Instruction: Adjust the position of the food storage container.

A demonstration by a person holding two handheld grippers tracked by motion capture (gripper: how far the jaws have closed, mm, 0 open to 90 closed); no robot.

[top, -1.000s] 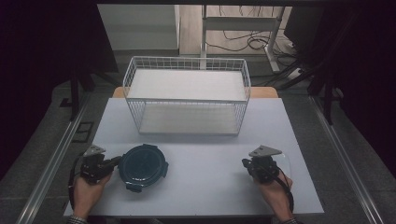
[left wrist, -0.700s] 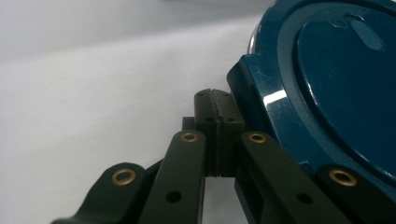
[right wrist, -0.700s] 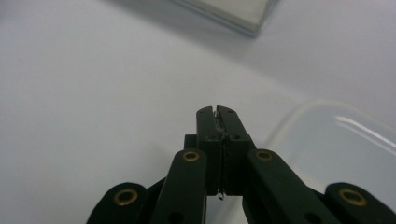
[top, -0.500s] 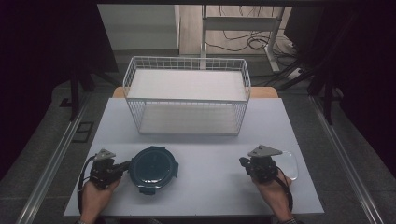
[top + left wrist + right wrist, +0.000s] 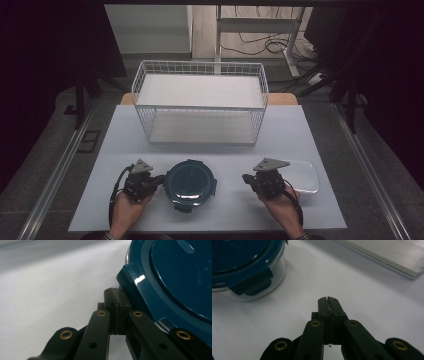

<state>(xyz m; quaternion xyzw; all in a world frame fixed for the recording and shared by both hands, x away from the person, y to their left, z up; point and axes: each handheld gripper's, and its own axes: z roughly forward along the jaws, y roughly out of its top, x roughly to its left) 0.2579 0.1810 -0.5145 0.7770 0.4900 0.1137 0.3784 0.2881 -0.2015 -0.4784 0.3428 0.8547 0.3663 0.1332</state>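
Nudging the blue-lidded container (image 5: 190, 182): left gripper (image 5: 161, 180) clenched (right gripper (image 5: 246, 178) clenched too, empty).

We see a round container (image 5: 190, 184) with a dark teal-blue lid and clear glass walls, at six o'clock on the pale white table (image 5: 300, 130). At twelve o'clock stands a white wire basket (image 5: 200, 102) with a fine grid pattern. The left gripper (image 5: 159, 179) at seven o'clock and the right gripper (image 5: 246, 178) at five o'clock are black, with brass-coloured rivets and grey top plates.
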